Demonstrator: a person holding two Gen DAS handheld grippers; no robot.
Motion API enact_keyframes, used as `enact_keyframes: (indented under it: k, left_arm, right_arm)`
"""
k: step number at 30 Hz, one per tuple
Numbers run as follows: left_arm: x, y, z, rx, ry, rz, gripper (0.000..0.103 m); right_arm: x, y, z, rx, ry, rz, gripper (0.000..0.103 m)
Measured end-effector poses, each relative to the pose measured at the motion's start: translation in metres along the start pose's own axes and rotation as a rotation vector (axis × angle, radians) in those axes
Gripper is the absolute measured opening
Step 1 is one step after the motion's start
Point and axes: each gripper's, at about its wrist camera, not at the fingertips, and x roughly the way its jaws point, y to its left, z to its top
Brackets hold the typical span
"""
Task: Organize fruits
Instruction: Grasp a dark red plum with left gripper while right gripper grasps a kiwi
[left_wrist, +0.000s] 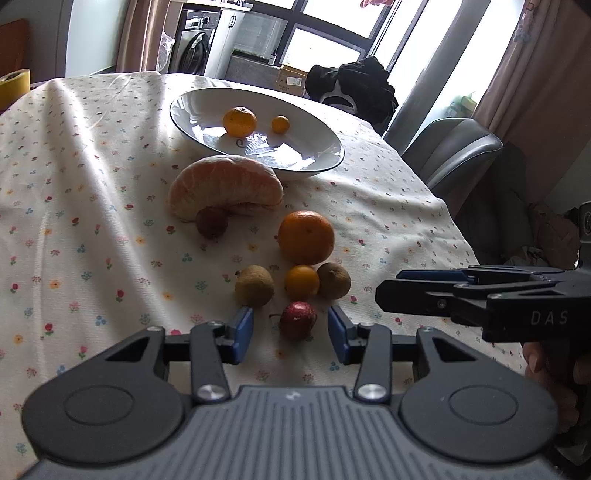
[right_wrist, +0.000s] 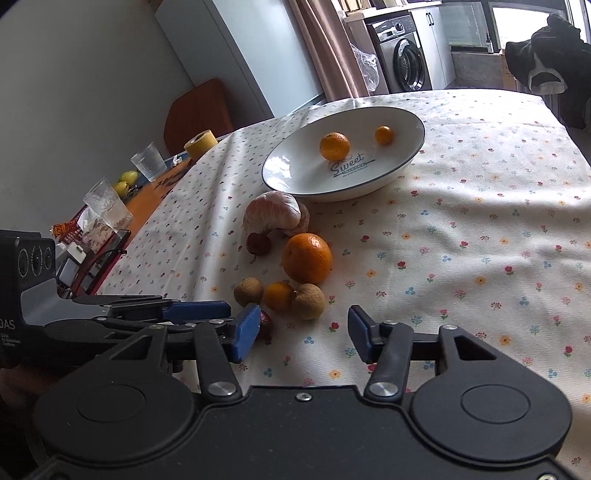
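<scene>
Left wrist view: left gripper (left_wrist: 291, 330) jaws straddle red fruit (left_wrist: 297, 319), pads not touching, lined up for pickup. Right gripper (right_wrist: 303, 334) half-open, empty. Bowl (left_wrist: 325, 136) beyond holds two oranges.

A table under a flowered cloth (left_wrist: 92, 177) carries everything. Between the left claw's (left_wrist: 290, 329) blue pads lies a red fruit (left_wrist: 297, 319), and just beyond it a row of brown fruit (left_wrist: 255, 285), kumquat (left_wrist: 301, 282) and brown fruit (left_wrist: 333, 280), with an orange (left_wrist: 306, 237) behind them. Farther out lie a peeled wedge (left_wrist: 225, 190) with a dark fruit (left_wrist: 211, 222) against it, then a white bowl (left_wrist: 192, 107).
</scene>
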Motion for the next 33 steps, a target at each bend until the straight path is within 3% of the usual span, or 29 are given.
enact_keyframes:
  k: [3, 15, 25, 28, 29, 30, 33]
  left_arm:
    - [0.003, 0.001, -0.001, -0.016, 0.003, -0.008, 0.021]
    - [-0.021, 0.010, 0.005, -0.028, -0.044, 0.017, 0.021]
    - [-0.035, 0.023, 0.011, -0.046, -0.080, 0.056, 0.021]
    - [-0.040, 0.028, 0.014, -0.057, -0.094, 0.069, 0.021]
    - [-0.042, 0.028, 0.015, -0.060, -0.099, 0.073, 0.021]
    - [-0.043, 0.029, 0.015, -0.059, -0.104, 0.075, 0.021]
    - [-0.047, 0.031, 0.017, -0.063, -0.114, 0.079, 0.021]
  right_arm:
    - [0.001, 0.001, 0.001, -0.005, 0.000, 0.004, 0.052]
    - [0.020, 0.006, 0.006, -0.033, 0.028, 0.005, 0.052]
    - [0.034, 0.011, 0.010, -0.051, 0.047, -0.012, 0.045]
    - [0.038, 0.011, 0.011, -0.061, 0.055, -0.018, 0.040]
    - [0.039, 0.011, 0.011, -0.065, 0.052, -0.021, 0.035]
    - [0.041, 0.011, 0.011, -0.068, 0.057, -0.024, 0.021]
    - [0.040, 0.009, 0.012, -0.058, 0.065, -0.004, 0.020]
